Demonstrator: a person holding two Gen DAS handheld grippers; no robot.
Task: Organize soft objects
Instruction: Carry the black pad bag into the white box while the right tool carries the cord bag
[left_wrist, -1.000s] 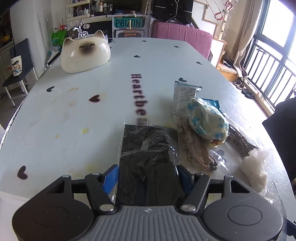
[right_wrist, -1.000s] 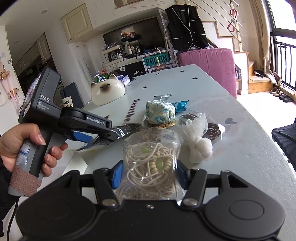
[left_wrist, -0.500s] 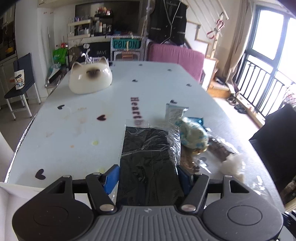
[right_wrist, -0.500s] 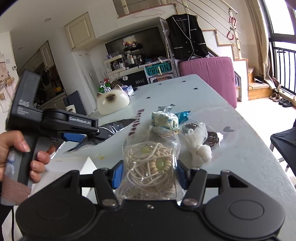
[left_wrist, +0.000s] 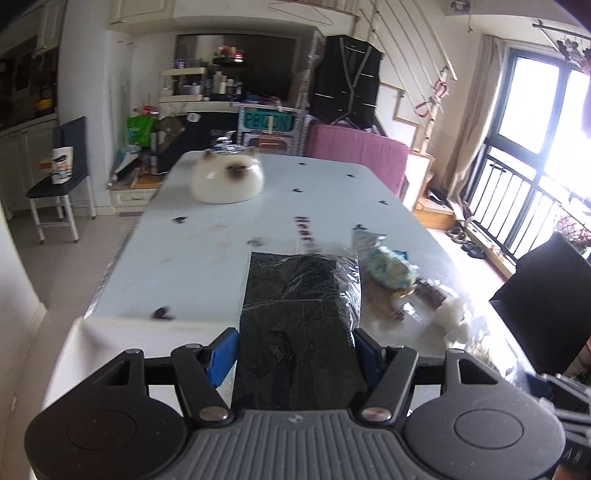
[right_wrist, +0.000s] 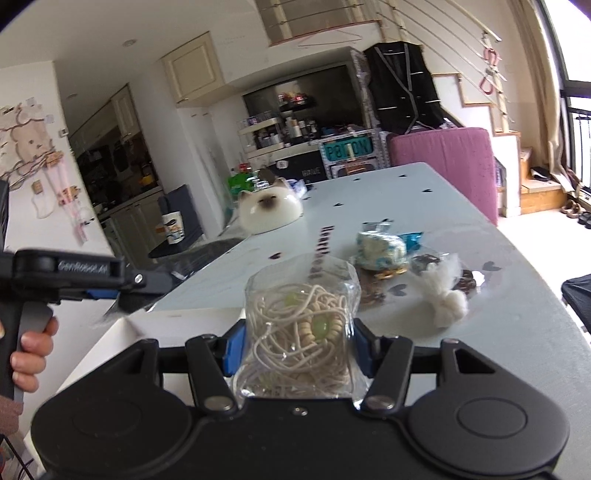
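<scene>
The left gripper (left_wrist: 295, 354) clamps a bagged black cloth (left_wrist: 299, 317); the right gripper (right_wrist: 297, 349) clamps a bag of cream cord (right_wrist: 301, 328) above the table (right_wrist: 443, 206).

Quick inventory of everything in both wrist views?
black fabric bag: 1, black in clear plastic, in left gripper
cord bag: 1, beige cords in clear plastic, in right gripper
floral bundle: 1, blue-white, mid table
white fluffy item: 1, white, right of bundle
cat-face dome: 1, cream, far table
table: 1, pale blue, black hearts
pink chair: 1, far end
hand: 1, on left gripper's handle
</scene>
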